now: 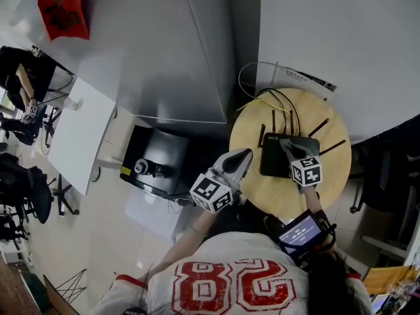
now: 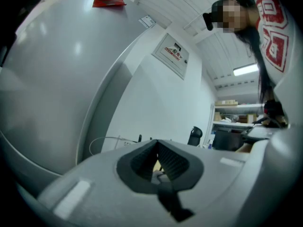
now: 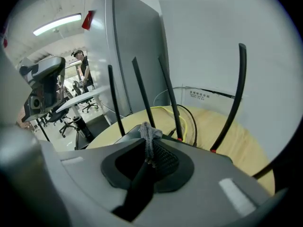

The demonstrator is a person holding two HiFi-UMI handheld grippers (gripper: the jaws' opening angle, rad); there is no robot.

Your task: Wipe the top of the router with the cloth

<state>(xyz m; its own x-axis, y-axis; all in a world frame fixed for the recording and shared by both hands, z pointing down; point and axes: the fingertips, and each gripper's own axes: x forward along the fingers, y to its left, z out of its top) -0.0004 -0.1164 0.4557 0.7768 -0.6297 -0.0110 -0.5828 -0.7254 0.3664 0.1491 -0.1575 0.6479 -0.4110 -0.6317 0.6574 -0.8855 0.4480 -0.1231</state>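
A black router (image 1: 279,163) with several thin antennas (image 3: 239,86) lies on a round wooden table (image 1: 283,195). My right gripper (image 1: 287,146) rests over the router's top. In the right gripper view it (image 3: 148,142) is shut on a small grey cloth (image 3: 147,129), which sticks out from the jaw tips just above the router's edge (image 3: 127,135). My left gripper (image 1: 241,159) hovers at the table's left rim, apart from the router. Seen in its own view, the left gripper (image 2: 157,145) is shut with nothing held.
Yellow and black cables (image 1: 277,98) run from the router's back toward the wall. A tall grey cabinet (image 1: 170,51) stands left of the table, with a black box (image 1: 154,163) on the floor beside it. A white desk (image 1: 82,133) and office chairs are further left.
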